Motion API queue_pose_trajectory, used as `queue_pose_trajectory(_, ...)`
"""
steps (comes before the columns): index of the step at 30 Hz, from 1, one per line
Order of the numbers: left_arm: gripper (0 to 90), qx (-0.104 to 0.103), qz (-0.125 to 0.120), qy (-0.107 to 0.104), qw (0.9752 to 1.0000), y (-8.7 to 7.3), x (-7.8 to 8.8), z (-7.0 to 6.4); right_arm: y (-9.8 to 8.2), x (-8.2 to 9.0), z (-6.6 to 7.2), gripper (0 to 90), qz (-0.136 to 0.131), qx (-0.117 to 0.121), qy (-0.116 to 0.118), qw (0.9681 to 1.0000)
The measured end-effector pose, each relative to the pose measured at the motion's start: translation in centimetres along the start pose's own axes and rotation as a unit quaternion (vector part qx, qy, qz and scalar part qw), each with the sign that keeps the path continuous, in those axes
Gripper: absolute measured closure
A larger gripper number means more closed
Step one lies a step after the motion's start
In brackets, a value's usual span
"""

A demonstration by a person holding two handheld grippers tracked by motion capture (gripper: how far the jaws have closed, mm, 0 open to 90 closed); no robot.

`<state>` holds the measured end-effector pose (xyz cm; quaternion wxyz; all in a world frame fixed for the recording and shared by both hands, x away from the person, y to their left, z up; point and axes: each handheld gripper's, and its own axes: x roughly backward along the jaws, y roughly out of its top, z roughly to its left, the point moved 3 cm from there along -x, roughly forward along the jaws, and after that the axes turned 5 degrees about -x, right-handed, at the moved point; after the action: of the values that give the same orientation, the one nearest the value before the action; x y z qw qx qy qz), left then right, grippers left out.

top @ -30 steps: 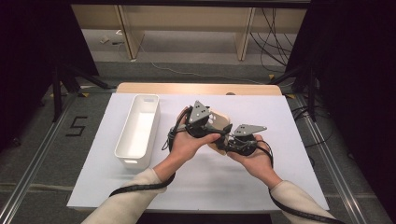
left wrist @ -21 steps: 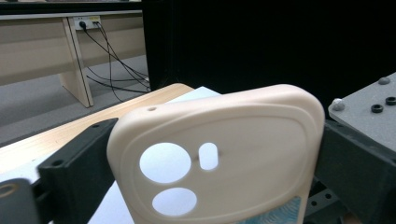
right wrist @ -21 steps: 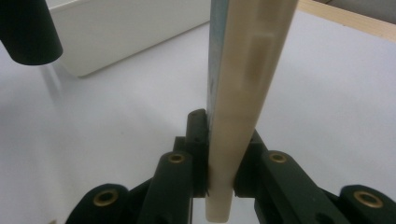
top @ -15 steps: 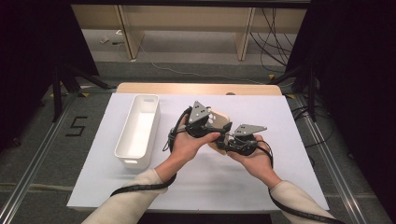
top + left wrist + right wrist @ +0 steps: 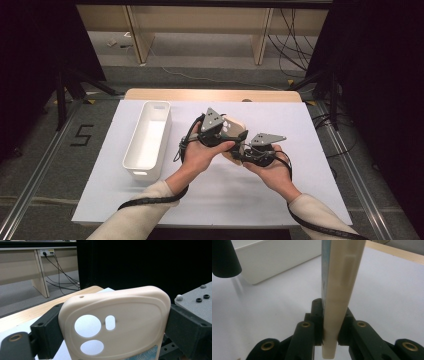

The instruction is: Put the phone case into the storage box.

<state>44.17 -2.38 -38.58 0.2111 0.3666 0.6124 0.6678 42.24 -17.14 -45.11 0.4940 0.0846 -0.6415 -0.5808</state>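
Right gripper (image 5: 329, 338): my jaws pinch the thin edge of a cream phone case (image 5: 340, 290), nearly shut, pads pressed on both faces, so I can hold it up steady as an anchor.
Left gripper (image 5: 235, 136): my jaws stand wide across the case's camera end; they have just been closing in a little with the case between them. In the left gripper view the black jaws flank its rounded corners, and I cannot tell whether the pads already press.
Phone case (image 5: 115, 320): held in the air between my two hands, above the middle of the surface (image 5: 300, 120), beside the bin.
Why so: I judge one grip fixes the case while the other takes its far end, likely to flex it or pass it over.
Material: matte, soft-looking, rounded corners, round and oval camera cut-outs, a bluish patterned inner layer.
Bin (image 5: 148, 140): white, long, smooth plastic, with nothing lying in it, near my left hand (image 5: 200, 155).
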Motion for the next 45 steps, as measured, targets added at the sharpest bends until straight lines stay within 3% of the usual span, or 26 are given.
queue_pose_trajectory(16,11.2,-0.011,-0.003,-0.005,0.9999,0.3,0.1,-0.1,0.1,0.0,0.0,73.4,-0.011,0.002,-0.003,0.9999)
queue_pose_trajectory(22,11.5,-0.011,-0.005,-0.005,0.9999,0.4,0.2,-0.1,0.2,-0.1,0.0,60.8,-0.015,-0.001,0.001,0.9999)
queue_pose_trajectory(33,11.6,-0.013,-0.008,0.000,0.9999,0.6,0.5,0.4,0.1,0.1,0.2,16.6,-0.033,0.001,0.022,0.9992)
queue_pose_trajectory(45,11.7,-0.010,-0.016,0.008,0.9998,1.1,1.1,1.2,0.1,1.1,0.3,12.0,-0.061,0.016,0.030,0.9975)
